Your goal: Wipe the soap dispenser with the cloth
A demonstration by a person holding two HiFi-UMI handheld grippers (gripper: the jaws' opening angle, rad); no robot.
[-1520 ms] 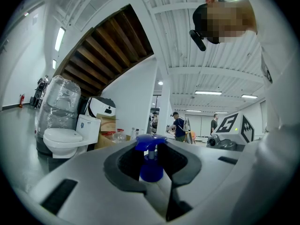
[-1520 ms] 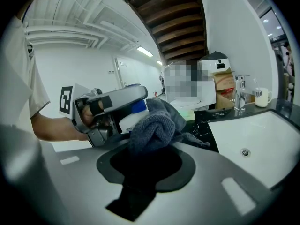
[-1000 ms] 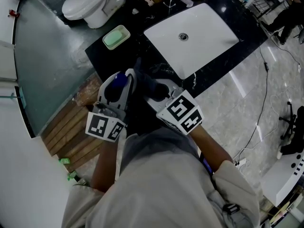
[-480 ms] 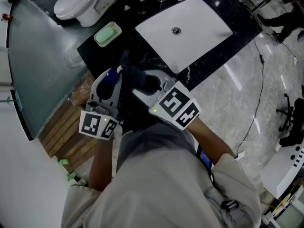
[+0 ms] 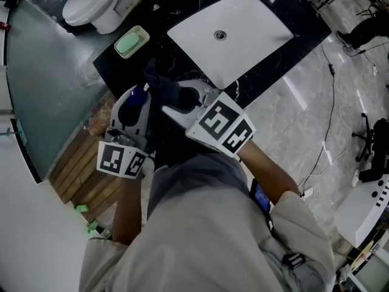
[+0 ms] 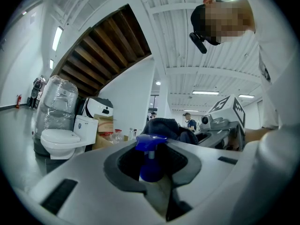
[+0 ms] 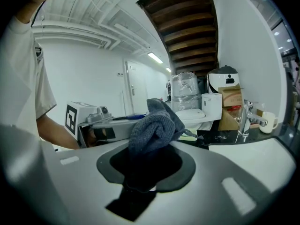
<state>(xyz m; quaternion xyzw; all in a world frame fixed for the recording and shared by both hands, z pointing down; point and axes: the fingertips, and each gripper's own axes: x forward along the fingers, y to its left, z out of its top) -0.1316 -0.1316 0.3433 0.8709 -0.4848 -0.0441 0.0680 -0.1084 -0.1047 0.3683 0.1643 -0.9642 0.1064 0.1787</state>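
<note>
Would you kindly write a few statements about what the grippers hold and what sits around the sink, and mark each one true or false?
1. The left gripper grips a blue soap dispenser. True.
2. The right gripper carries nothing. False: a dark grey cloth is bunched between its fingers.
3. The green soap dish lies inside the white sink. False: it sits on the black counter beside the sink, on the toilet's side.
4. A white toilet stands beyond the counter. True.
</note>
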